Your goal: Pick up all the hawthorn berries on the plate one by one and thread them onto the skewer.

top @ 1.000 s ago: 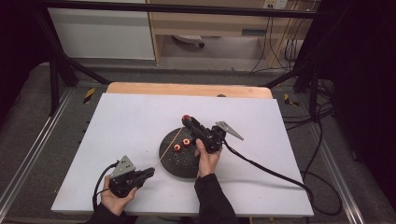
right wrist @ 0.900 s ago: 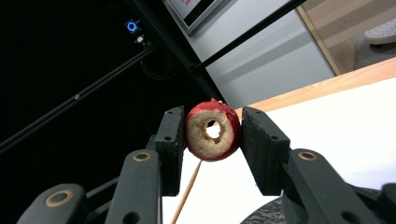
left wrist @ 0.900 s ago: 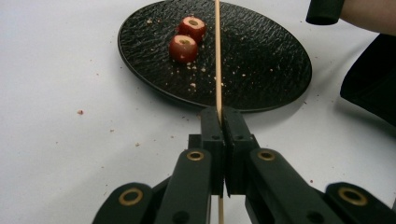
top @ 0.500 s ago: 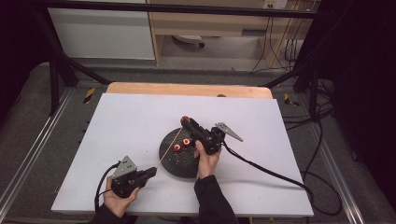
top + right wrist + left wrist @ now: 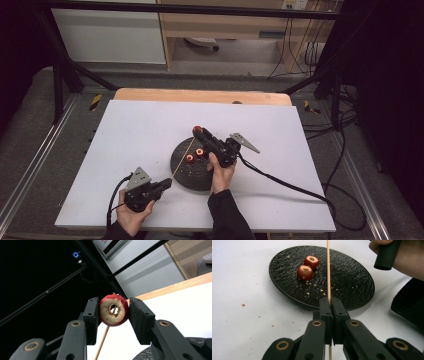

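A cored red fruit (image 5: 114,310) sits clamped between the right gripper (image 5: 113,315) jaws, the tip of a wooden skewer (image 5: 328,272) entering its hole. The left gripper (image 5: 332,315) grips the skewer's lower end. Judged next: slide the fruit down squarely; 2 more fruits (image 5: 308,267) wait on the black plate (image 5: 352,282) ahead of the left jaws.

Lab: black frame (image 5: 65,75), cables (image 5: 345,150)

No legible text, label, brand, number or sign anywhere in these views.
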Available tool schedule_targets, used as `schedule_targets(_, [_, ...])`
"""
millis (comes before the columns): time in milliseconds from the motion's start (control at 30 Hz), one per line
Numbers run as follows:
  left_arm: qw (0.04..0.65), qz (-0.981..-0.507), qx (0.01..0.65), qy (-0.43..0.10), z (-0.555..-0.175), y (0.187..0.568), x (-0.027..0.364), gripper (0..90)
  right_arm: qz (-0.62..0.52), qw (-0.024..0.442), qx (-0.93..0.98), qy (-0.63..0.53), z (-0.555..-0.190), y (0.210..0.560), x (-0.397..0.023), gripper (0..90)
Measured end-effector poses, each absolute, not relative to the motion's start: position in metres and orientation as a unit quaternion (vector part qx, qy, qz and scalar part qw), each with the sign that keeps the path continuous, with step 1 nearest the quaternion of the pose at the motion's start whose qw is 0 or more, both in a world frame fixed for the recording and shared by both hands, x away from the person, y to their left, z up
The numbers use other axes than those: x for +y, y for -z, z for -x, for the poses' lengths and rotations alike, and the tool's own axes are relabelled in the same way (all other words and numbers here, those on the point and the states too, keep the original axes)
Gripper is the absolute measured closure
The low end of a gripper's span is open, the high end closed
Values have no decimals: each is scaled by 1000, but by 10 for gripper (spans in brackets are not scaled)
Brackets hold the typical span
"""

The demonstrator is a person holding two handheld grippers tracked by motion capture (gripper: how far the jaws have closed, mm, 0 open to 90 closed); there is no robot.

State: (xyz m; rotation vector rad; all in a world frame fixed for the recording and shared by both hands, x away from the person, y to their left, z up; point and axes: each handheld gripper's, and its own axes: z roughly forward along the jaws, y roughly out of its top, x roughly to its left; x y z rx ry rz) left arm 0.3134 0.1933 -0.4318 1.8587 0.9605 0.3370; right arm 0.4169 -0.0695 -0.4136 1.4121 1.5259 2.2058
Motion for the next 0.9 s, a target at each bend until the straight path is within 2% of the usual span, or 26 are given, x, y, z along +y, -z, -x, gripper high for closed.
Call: schedule_targets(900, [495, -757, 400, -147, -331, 418, 176, 885, -462, 28, 526, -713, -410, 415, -69, 618])
